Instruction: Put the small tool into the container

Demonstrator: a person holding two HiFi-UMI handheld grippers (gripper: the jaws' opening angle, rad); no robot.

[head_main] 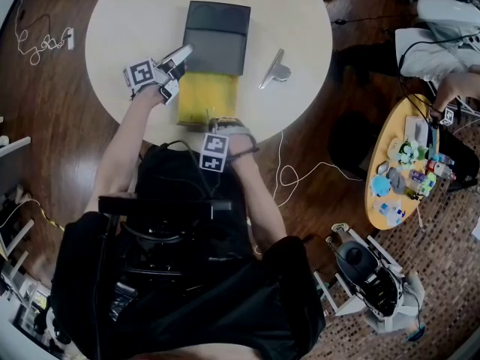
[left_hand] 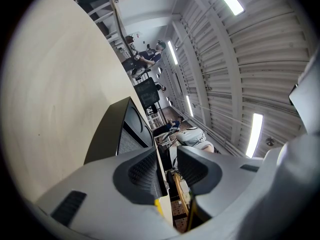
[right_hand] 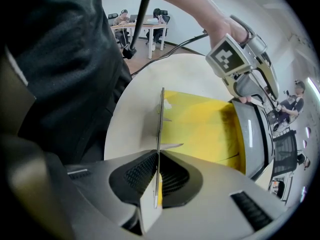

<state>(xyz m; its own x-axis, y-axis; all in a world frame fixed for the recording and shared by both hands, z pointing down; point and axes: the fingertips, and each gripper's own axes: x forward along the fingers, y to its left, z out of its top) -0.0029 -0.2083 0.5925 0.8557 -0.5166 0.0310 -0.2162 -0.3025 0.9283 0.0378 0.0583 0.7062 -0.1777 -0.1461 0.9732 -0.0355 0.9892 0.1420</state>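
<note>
Pinching small tool [right_hand: 161,119], right gripper [right_hand: 157,156], yellow drawer [right_hand: 202,126] out of grey container [head_main: 217,36].

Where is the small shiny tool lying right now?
In the head view, the small tool lies on the round white table, just right of the dark grey container and not touching it.

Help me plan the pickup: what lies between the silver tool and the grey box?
Nothing: in the head view, only bare white table separates the silver tool from the grey box.
</note>
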